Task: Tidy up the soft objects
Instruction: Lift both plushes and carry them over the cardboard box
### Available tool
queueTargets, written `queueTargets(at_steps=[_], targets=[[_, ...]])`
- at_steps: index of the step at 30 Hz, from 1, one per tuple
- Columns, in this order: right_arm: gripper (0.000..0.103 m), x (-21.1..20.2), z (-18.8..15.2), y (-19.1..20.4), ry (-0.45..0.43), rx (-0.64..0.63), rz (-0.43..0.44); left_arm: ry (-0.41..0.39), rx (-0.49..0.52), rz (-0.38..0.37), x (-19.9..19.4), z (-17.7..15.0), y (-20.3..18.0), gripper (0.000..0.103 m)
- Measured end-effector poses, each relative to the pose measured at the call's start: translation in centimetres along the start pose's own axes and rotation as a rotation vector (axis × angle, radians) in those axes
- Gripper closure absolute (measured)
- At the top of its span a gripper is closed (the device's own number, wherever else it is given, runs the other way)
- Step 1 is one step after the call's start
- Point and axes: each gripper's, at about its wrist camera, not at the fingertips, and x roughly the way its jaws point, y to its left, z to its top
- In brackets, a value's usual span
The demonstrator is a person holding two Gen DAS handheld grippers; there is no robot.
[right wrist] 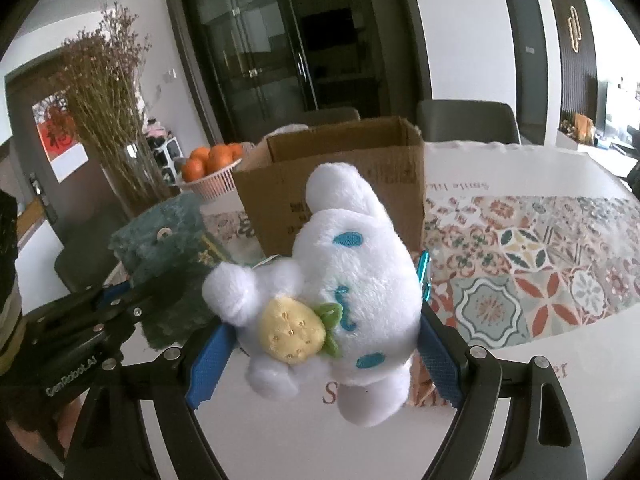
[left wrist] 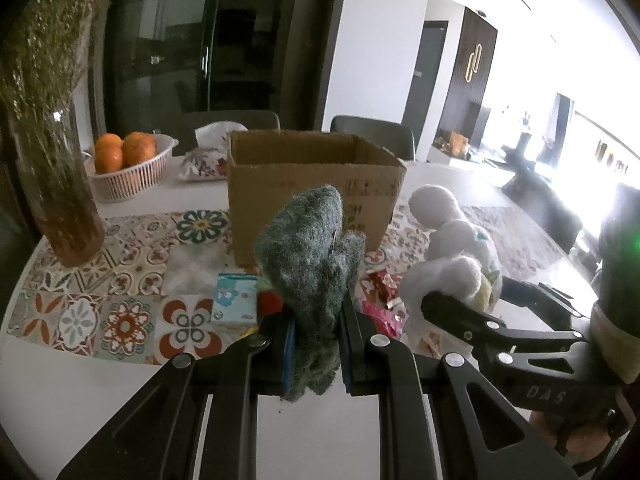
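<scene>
Carrying step: we pinch the green plush [left wrist: 316,280] in the left fingers [left wrist: 289,344], the white plush [right wrist: 340,292] in wide right fingers [right wrist: 208,360]; next, drop both into the box [left wrist: 312,172], frame centre.

box [left wrist: 312,184]: centre of the left wrist frame, on the patterned mat [left wrist: 120,300], open top up.
fruit basket [left wrist: 132,172]: left of the box, further back on the table [left wrist: 80,400].
vase [left wrist: 60,200]: far left edge, its base on the mat corner.
fuzzy toy [left wrist: 316,280]: lower centre, in front of the box, between the left gripper [left wrist: 316,344] pads.
plush toy [right wrist: 340,292]: centre of the right wrist frame, before the box, between the right gripper [right wrist: 324,356] pads.
small packets [left wrist: 236,298]: on the mat, below the box.
chairs [left wrist: 372,132]: behind the box.
</scene>
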Motion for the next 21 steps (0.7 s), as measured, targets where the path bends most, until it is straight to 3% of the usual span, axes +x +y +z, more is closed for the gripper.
queueTargets(at_steps=[21], targets=[[0.018,-2.0,6.1,0.2,-0.155,-0.012,0.011,-0.150,0.009,0.027,-2.5,5.8,-0.1,0.084]])
